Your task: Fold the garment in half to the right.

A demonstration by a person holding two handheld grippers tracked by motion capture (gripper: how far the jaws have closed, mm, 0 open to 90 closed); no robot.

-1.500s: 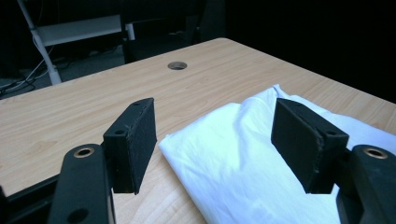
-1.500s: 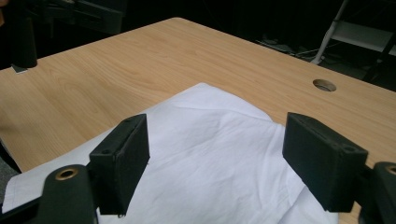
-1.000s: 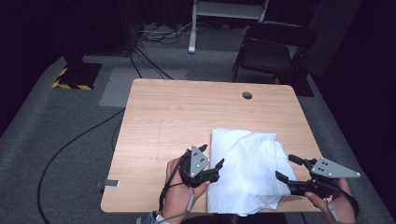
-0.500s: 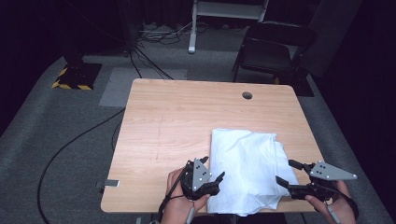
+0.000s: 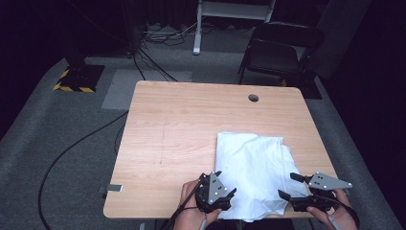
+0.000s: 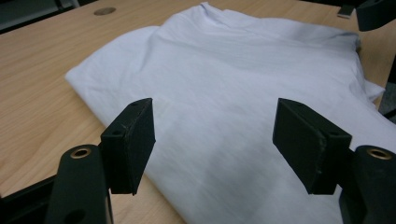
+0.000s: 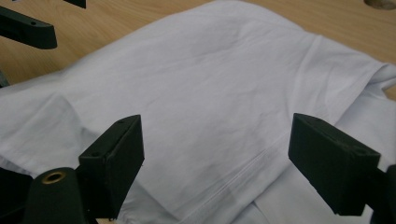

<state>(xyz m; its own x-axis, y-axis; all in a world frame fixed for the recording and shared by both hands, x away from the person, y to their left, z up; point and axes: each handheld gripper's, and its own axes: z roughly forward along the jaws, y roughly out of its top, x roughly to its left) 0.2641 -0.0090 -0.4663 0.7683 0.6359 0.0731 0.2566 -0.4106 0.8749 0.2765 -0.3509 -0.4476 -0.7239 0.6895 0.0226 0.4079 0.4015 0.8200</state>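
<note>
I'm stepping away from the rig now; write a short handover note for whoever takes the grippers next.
Left gripper: open, empty, at the near left edge of the white shirt.
Right gripper: open, empty, at the shirt's near right edge.
Shirt: lying loosely folded on the table's near right part, its near edge at the table's front edge.
Done: both grippers lined up on the cloth.
Left: nothing gripped yet; probably close on the near edge and continue the fold.
</note>
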